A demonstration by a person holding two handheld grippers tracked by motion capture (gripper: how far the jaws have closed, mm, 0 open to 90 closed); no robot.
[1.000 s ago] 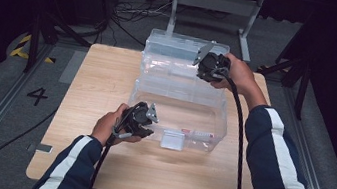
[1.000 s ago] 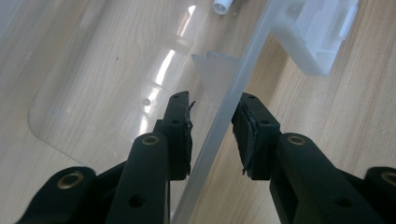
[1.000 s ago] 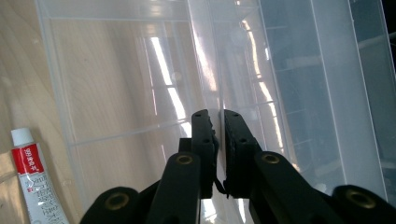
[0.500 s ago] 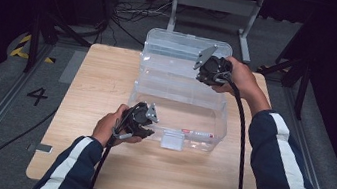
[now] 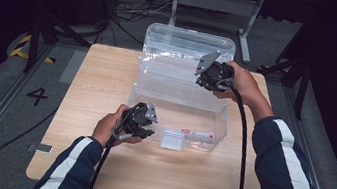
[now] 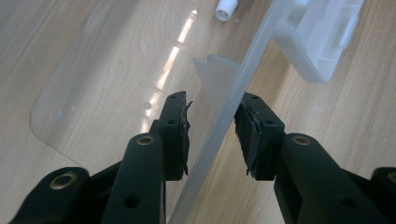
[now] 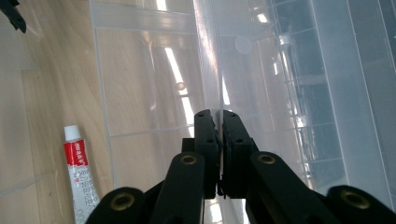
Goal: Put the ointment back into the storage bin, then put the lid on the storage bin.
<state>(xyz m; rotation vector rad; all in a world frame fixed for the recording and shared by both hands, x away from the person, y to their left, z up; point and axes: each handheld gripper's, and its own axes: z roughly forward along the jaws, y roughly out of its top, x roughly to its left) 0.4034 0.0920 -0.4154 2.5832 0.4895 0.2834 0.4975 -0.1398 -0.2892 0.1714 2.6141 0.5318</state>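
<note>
Clear box on the wooden table (image 5: 81, 86), lid up.
The clear plastic box (image 5: 179, 111) sat mid-table; the right gripper (image 7: 218, 116) pinched its raised lid (image 5: 189, 42), the left gripper (image 6: 212, 126) straddled the near wall, spread; a tube (image 7: 77, 177) lay inside.

1. The high view is lit from overhead: the counter (image 5: 95, 164) is bright while the floor and background stay dark, especially toward 12 and 3 o'clock.
2. It is soft and slightly grainy.
3. Streaks of glare cross the clear box (image 6: 140, 70) in both gripper views.
4. The near jaws look sharp, but the edges bend slightly.
</note>
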